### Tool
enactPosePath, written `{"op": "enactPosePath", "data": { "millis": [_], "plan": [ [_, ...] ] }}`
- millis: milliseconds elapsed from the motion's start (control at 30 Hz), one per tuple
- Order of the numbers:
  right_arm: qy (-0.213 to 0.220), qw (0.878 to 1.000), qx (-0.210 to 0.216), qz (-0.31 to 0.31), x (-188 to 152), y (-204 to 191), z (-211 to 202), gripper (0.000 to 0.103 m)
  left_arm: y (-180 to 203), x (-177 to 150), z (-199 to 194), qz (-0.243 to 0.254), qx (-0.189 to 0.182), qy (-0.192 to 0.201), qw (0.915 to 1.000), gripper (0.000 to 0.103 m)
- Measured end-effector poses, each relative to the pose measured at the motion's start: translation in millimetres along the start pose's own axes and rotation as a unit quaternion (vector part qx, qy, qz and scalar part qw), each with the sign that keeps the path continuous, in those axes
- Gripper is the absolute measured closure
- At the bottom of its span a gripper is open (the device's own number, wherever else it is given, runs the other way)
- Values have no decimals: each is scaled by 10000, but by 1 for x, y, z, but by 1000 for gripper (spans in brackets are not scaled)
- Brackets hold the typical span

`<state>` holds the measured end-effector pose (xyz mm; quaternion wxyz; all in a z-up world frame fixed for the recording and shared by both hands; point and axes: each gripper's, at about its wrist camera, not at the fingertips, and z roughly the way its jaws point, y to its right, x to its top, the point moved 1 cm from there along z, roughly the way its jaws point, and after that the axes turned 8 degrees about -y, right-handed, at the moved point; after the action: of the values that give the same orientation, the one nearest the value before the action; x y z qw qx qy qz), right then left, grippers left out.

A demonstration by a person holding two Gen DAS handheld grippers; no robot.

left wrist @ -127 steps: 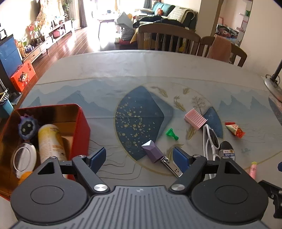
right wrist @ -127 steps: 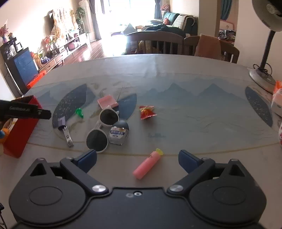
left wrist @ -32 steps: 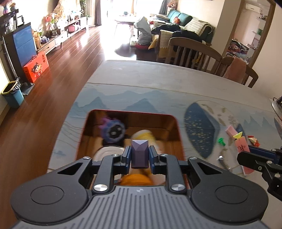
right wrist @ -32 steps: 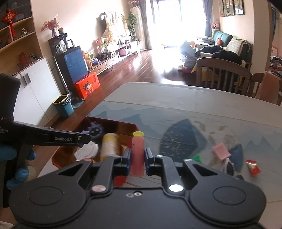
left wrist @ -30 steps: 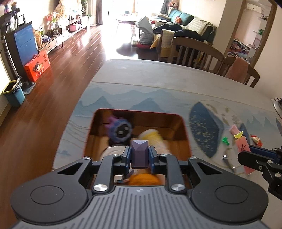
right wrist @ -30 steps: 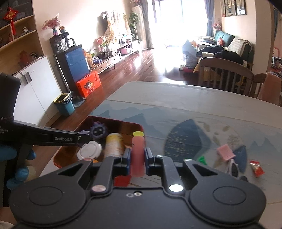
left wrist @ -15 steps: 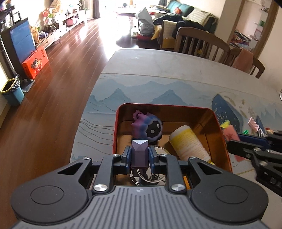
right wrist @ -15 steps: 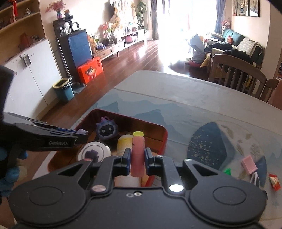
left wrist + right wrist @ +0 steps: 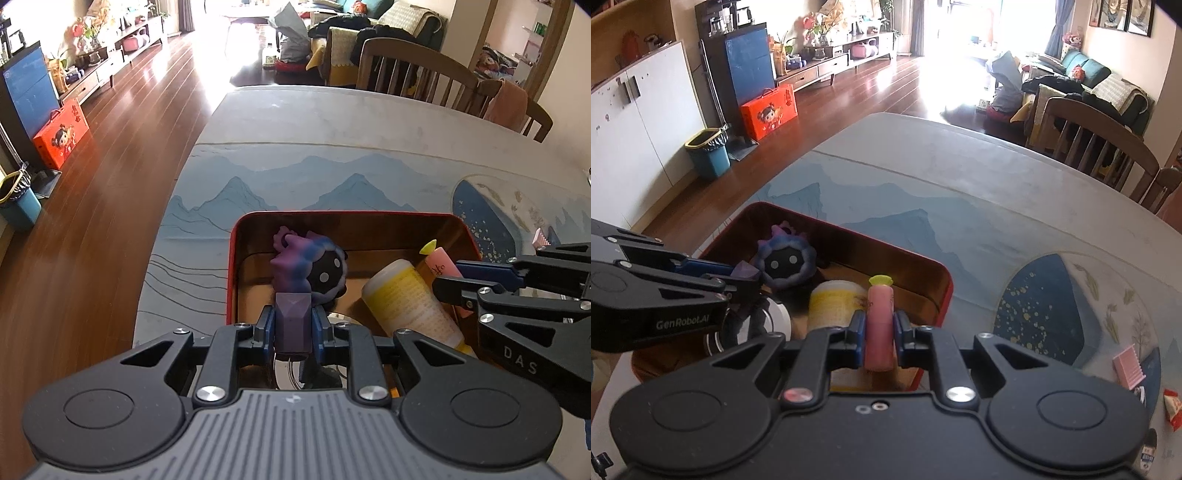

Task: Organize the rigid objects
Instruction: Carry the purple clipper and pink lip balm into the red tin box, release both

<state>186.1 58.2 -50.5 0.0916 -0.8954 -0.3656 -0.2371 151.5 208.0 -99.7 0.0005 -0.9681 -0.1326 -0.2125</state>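
Two tools over red tin [image 9: 232,266], left tool [image 9: 294,326] clamping purple block [image 9: 293,317], right tool [image 9: 880,339] clamping pink tube [image 9: 880,325] (yellow-capped)

Both gripper bodies block the near half of the red metal tin [image 9: 233,266].

The round white compact [image 9: 779,321] shows only a sliver behind the left gripper [image 9: 746,282]; the faceted purple nail-clipper case [image 9: 293,317] loses its lower end between the fingers. The pink tube with the yellow cap [image 9: 880,325] hides its base, and a red snack packet [image 9: 1174,408] is cut by the right wrist frame edge.
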Motion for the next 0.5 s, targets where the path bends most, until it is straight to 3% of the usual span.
{"op": "enactPosePath", "data": {
  "millis": [500],
  "plan": [
    [-100,9999,106,63,-5,4,2,82,0,1,4,-69,-55,-48,9999,83]
  ]
}}
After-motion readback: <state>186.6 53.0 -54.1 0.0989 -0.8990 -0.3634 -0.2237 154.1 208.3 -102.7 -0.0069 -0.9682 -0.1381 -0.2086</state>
